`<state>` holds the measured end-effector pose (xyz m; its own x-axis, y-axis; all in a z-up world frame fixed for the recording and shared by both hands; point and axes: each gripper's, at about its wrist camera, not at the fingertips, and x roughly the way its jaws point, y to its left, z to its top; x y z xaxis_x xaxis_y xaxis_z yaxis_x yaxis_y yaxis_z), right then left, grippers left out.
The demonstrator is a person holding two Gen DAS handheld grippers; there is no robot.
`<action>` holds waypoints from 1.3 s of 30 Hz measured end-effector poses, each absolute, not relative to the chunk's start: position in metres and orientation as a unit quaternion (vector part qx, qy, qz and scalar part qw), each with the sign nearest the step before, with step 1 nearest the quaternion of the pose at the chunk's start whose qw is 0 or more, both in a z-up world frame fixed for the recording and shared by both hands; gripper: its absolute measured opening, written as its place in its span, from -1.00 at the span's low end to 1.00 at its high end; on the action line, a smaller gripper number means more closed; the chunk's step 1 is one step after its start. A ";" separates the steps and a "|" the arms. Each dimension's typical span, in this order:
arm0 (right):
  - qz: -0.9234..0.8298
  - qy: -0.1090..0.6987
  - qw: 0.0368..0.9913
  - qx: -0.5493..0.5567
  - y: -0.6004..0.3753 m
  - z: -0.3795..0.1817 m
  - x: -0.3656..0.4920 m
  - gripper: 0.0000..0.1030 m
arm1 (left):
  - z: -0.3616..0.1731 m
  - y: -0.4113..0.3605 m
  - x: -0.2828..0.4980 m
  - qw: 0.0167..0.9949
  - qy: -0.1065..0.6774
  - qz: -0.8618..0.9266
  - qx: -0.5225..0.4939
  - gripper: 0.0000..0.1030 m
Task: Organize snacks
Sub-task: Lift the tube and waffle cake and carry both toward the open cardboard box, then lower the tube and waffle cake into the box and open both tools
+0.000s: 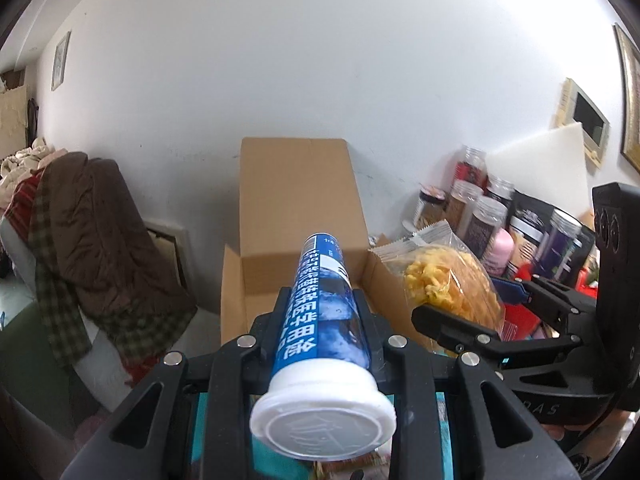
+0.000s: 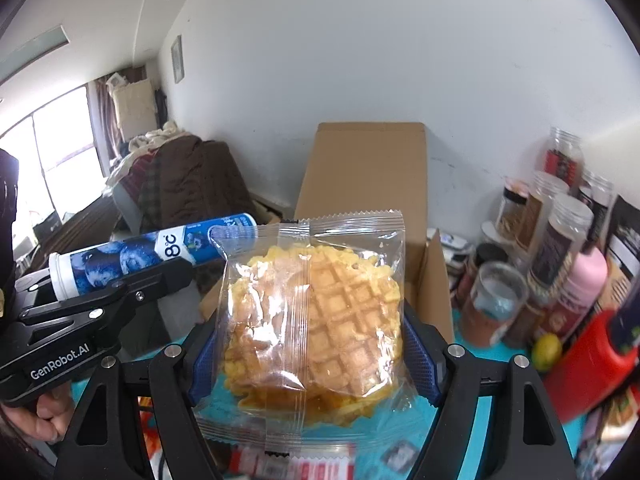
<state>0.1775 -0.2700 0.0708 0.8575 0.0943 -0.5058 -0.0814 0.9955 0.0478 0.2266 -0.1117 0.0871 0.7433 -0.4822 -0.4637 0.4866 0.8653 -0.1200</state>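
My left claw (image 1: 324, 320) is clamped tight on the blue tube (image 1: 328, 304), gripping its middle with the white cap (image 1: 324, 420) pointing back at the camera and the far end aimed toward the open cardboard box (image 1: 296, 208) by the wall. I judge the tube stiff, light and a bit slick, so a hold around the mid-body is right; its round wall could twist in the pads if I tip it. The label is blue with white lettering and a blueberry print.

To its right, my right claw (image 2: 316, 344) stands fairly wide and holds the wrapped waffle cake (image 2: 316, 312), its blue pads (image 2: 420, 356) pressing either side of the clear packet. That one looks soft and crushable, and the film is slippery; I would hold the cake body, not the crimped edge. It is golden, grid-patterned, sealed in a transparent wrapper, raised above the teal tabletop (image 2: 472, 360) in front of the box. Jars (image 2: 560, 232) crowd the far right.
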 end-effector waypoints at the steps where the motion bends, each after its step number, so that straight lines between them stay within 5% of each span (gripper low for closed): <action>1: 0.045 0.262 0.964 0.014 -0.273 0.072 0.186 0.50 | 0.088 -0.114 0.232 0.935 0.245 -0.258 0.005 -0.46; 15: 0.024 0.267 0.963 0.029 -0.307 0.066 0.276 0.50 | 0.066 -0.145 0.325 0.939 0.266 -0.218 0.009 -0.46; 39: -0.004 0.399 0.916 0.031 -0.320 -0.010 0.347 0.54 | -0.013 -0.176 0.386 0.894 0.398 -0.197 0.062 -0.46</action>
